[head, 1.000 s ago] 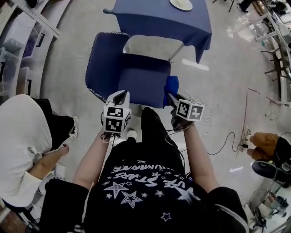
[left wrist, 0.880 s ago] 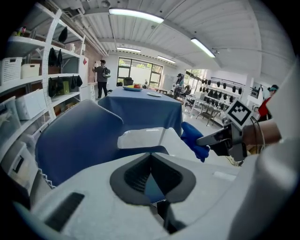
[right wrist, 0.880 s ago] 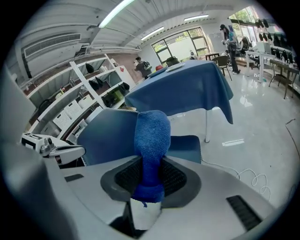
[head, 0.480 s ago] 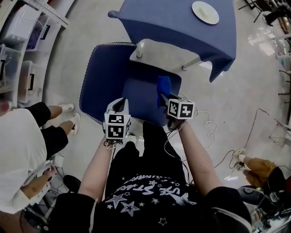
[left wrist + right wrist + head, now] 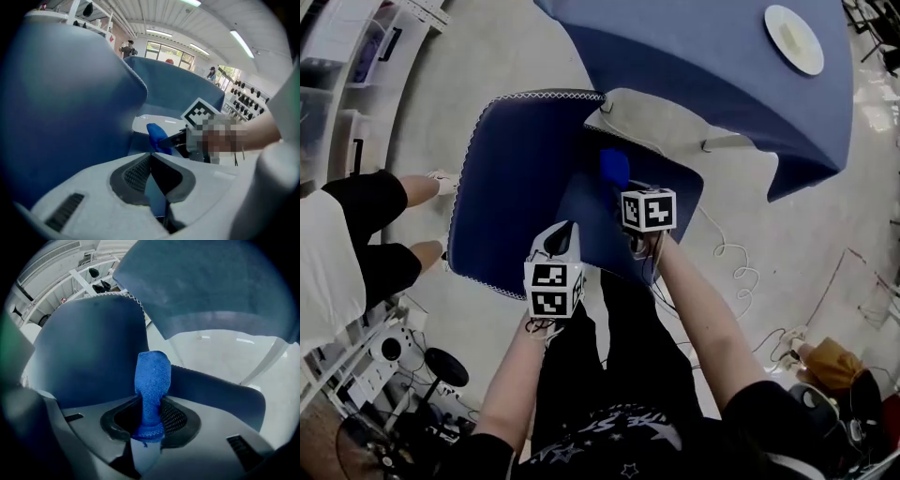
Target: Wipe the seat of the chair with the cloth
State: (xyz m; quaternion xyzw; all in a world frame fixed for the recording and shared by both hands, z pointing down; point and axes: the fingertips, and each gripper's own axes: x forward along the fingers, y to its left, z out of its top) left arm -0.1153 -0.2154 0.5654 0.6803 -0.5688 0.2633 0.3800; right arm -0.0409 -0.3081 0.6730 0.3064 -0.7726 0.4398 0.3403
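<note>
Your right tongs point(image 5: 622, 190) have carried the cloth point(image 5: 613, 169) from the front edge of the chair point(image 5: 511, 178) in over its padded navy seat point(image 5: 680, 202), near the backrest. Your left tongs point(image 5: 565, 232) hang closed and empty beside them. The cloth, bright blue terry, stands as a rolled wad clamped in the right tongs

The right hand-held gripper point(image 5: 625, 190), clamped on the blue cloth point(image 5: 614, 167), has swung in from the outer front corner of the chair point(image 5: 511, 178). It is now above the middle of the seat point(image 5: 586, 225), and the cloth has been carried close to the foot of the backrest point(image 5: 516, 141).
</note>
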